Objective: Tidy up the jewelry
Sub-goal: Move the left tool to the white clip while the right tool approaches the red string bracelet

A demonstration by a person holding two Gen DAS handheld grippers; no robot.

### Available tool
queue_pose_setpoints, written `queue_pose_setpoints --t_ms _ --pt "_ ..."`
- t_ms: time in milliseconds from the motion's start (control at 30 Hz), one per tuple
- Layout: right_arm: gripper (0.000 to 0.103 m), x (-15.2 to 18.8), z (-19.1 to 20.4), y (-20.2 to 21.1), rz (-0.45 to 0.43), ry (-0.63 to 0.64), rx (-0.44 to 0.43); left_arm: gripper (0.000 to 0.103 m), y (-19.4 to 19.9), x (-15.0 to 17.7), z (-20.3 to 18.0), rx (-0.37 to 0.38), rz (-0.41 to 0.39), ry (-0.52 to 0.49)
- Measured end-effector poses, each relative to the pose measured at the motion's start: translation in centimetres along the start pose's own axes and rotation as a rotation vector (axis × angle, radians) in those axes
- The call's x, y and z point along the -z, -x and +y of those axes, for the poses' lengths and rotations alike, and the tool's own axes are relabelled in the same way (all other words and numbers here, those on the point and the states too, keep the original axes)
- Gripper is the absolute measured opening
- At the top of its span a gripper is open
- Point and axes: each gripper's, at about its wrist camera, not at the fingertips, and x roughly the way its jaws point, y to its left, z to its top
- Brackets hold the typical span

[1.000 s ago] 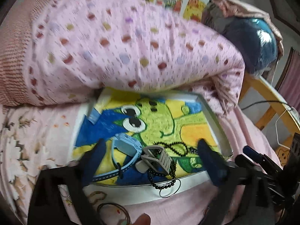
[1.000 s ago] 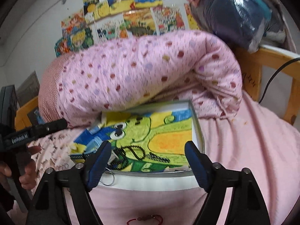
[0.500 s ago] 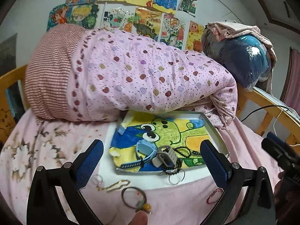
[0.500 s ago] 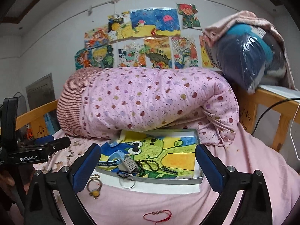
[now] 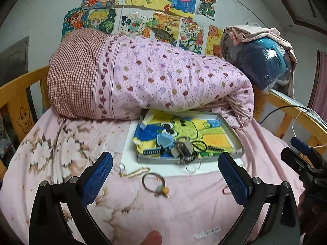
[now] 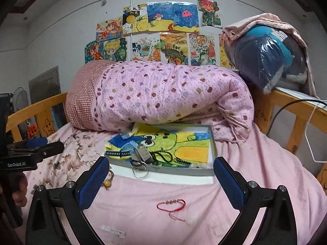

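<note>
We note a shallow grey tray [image 5: 231,131] lined with a cartoon drawing, holding a blue watch [image 5: 163,143], a grey watch [image 5: 183,149] and black beads [image 5: 201,146]. On the pink sheet before it lie a clear ring [image 5: 193,166], gold chain [image 5: 133,172], beaded hoop [image 5: 153,182] and red string bracelet [image 6: 171,205].

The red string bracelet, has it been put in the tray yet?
No, the red string bracelet lies on the pink sheet, in front of the tray and outside it.
</note>
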Motion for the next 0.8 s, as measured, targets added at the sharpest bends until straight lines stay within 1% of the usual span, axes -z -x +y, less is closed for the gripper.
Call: queue_pose_setpoints --t_ms 233,367,600,800 --pt "0.103 1.3 0.3 0.7 0.004 0.003 0.018 0.101 1.1 1.8 -0.7 -0.008 0.028 -0.016" --pt "0.103 1.8 0.4 0.8 0.001 -0.005 0.018 0.101 1.2 3.0 -1.1 -0.013 0.045 -0.042" --pt "0.103 3.3 -0.2 0.7 0.046 -0.042 0.049 0.101 0.6 4.7 -1.4 -0.005 0.091 -0.065" --pt "0.103 3.9 -0.7 0.9 0.061 -0.051 0.071 0.101 0.2 5.4 -1.8 0.011 0.121 -0.084"
